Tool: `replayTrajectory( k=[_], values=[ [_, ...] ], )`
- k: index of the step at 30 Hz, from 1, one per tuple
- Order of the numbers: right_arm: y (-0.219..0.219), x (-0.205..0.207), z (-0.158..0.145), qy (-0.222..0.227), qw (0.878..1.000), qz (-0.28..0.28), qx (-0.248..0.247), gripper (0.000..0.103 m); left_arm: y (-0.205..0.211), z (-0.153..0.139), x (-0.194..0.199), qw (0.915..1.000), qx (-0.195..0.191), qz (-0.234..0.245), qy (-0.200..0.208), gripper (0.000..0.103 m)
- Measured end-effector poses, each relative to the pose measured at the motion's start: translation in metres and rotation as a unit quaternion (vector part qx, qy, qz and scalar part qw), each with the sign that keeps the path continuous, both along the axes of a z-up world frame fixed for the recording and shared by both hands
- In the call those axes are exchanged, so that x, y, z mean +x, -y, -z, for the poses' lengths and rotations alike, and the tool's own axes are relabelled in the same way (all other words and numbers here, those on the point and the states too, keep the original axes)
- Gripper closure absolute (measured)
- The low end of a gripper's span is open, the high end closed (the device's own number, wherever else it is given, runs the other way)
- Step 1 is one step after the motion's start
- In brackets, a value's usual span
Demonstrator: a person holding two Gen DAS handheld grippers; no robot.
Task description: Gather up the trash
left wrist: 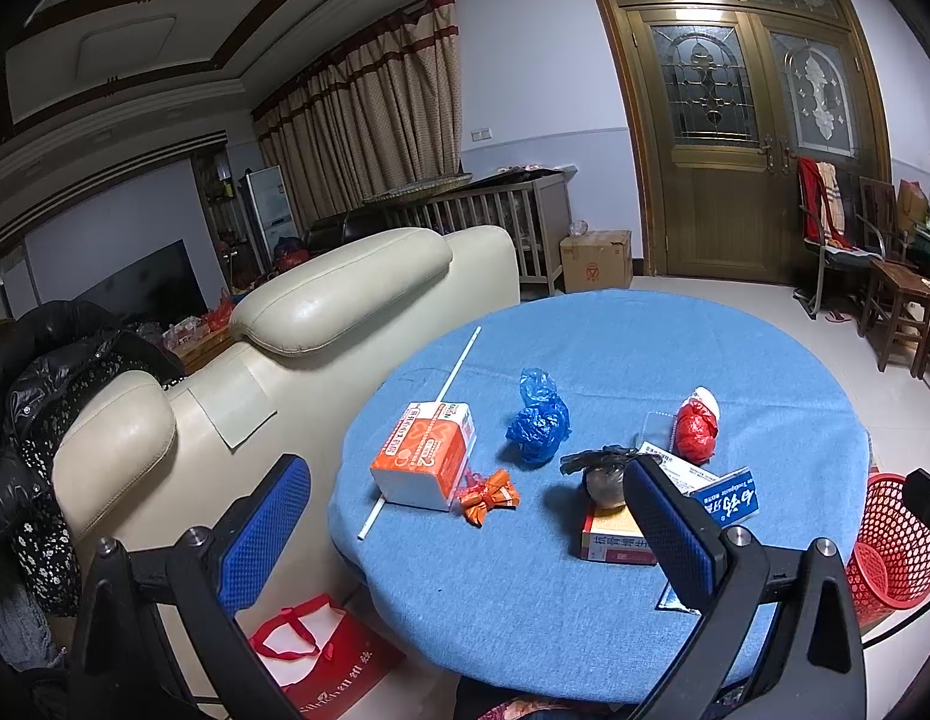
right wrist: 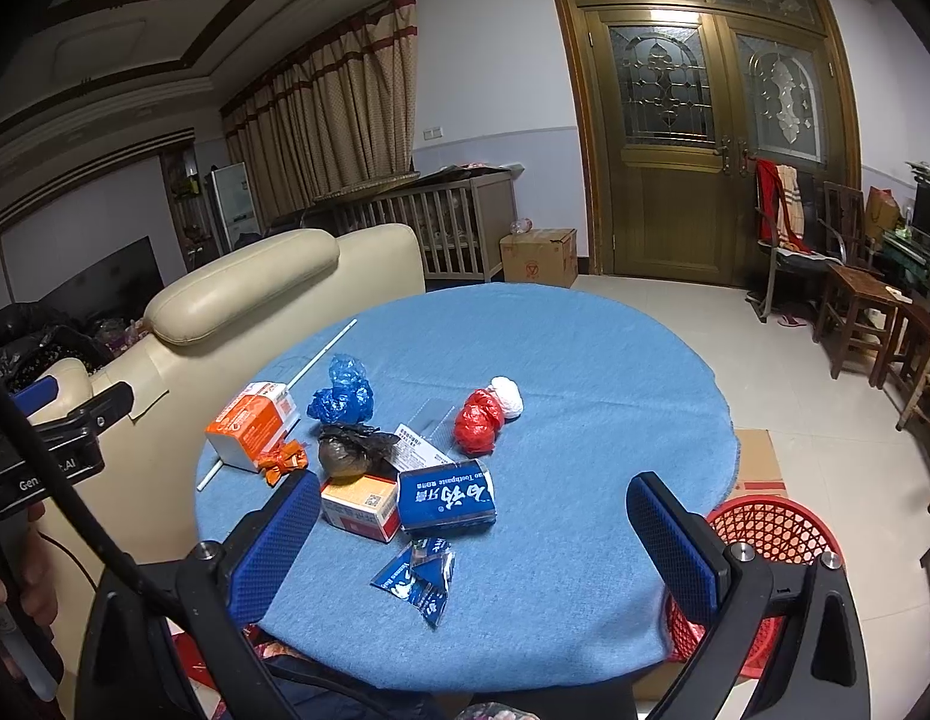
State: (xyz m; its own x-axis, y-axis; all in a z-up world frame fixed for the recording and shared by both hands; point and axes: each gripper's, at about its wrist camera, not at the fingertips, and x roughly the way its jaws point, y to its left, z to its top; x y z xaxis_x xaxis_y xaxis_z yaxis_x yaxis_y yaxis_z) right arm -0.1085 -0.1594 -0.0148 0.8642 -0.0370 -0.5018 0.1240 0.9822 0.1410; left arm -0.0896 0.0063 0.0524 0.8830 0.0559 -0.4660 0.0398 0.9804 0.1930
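Trash lies scattered on a round blue-clothed table point(left wrist: 615, 618): an orange-and-white carton point(left wrist: 423, 462), a crumpled blue bag point(left wrist: 540, 420), a red bag point(left wrist: 697, 429), a dark knotted bag point(left wrist: 606, 474) on a small orange box point(left wrist: 612, 534), an orange wrapper point(left wrist: 488, 497), a blue toothpaste box point(right wrist: 446, 498) and a blue foil wrapper point(right wrist: 420, 579). My left gripper point(left wrist: 465, 531) hangs open above the table's near edge, nothing between its fingers. My right gripper point(right wrist: 471, 546) is open too, over the foil wrapper. A red mesh basket point(right wrist: 765, 531) stands on the floor right of the table.
A cream leather sofa point(left wrist: 321, 312) presses against the table's left side. A red gift bag point(left wrist: 321, 654) sits on the floor below the left gripper. A long white stick point(left wrist: 459, 366) lies under the carton. Wooden chairs point(right wrist: 855, 312) stand at the right; tiled floor lies beyond.
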Motion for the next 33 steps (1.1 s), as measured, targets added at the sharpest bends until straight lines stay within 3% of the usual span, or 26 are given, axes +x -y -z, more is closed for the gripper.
replayTrajectory(
  k=[13, 33],
  values=[
    [0.001, 0.007, 0.006, -0.024, 1.0, 0.001, -0.02, 0.0, 0.001, 0.004, 0.001, 1.0, 0.001, -0.001, -0.006, 0.0],
    [0.008, 0.008, 0.01, -0.033, 0.999, 0.005, 0.002, 0.0, 0.002, 0.007, 0.001, 0.9999, 0.002, 0.002, -0.011, 0.0]
  ],
)
